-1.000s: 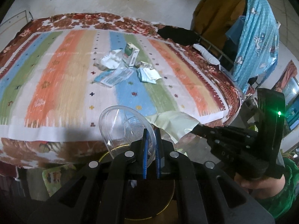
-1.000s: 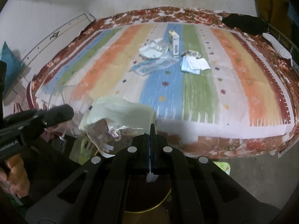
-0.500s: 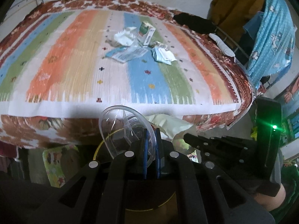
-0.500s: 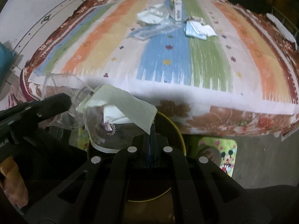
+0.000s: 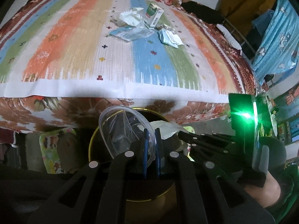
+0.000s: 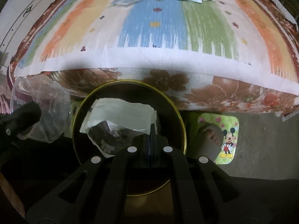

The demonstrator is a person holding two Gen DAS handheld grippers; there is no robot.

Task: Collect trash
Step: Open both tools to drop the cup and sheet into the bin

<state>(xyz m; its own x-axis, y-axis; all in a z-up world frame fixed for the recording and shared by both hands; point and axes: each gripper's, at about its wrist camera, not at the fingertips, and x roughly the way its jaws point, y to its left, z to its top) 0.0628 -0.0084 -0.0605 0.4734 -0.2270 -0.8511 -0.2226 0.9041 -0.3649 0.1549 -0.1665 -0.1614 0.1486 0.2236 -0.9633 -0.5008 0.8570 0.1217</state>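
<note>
Left hand-held gripper [image 5: 151, 140], lower centre of left view: my jaws clamped narrow on rim of clear plastic cup [image 5: 127, 130], cup tilted over dark bin with yellow rim [image 5: 92, 143]. Right hand-held gripper [image 6: 152, 130], lower centre of right view: my jaws fully closed, pinching edge of white wrapper [image 6: 121, 113] above bin mouth. Remaining trash, carton [image 5: 154, 14] and crumpled paper [image 5: 130, 16], lies on striped bed [image 5: 74, 46], upper centre.

bin [image 6: 179, 115]: on the floor, before the bed [image 6: 149, 59]
wrapper [image 6: 123, 112]: over the bin's mouth
cup [image 6: 46, 112]: left of the wrapper
litter [image 5: 142, 24]: on the bed, far side
</note>
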